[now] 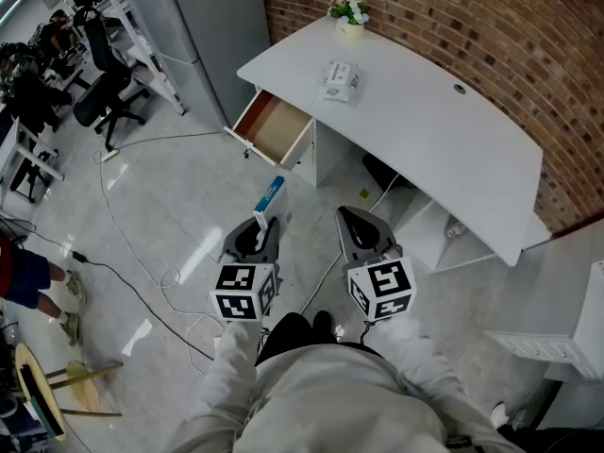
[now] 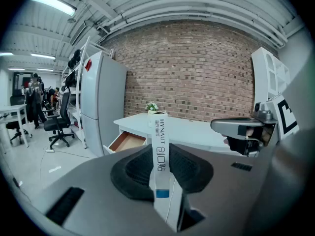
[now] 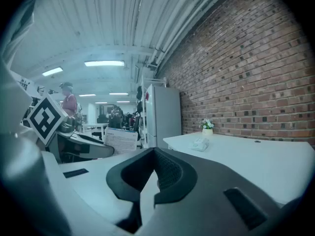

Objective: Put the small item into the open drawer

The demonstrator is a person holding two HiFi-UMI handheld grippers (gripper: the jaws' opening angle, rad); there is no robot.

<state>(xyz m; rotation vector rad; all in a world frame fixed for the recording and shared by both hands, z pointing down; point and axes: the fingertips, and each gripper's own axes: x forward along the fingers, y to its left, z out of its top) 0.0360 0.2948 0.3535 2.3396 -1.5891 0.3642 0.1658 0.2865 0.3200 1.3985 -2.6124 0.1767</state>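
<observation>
Nearer than the open drawer, left claw pinches a slim white box printed "HYNAUT"; right claw pressed together, empty.

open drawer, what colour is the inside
Light brown wood inside the drawer, with white outer sides. The head view shows it best.

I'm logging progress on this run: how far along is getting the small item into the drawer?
Done: the drawer stands open and the small packet is picked up. In hand: the left gripper is shut on it, well short of the desk. Left: carry the packet over and release it inside the drawer. The right gripper is shut and empty.
</observation>
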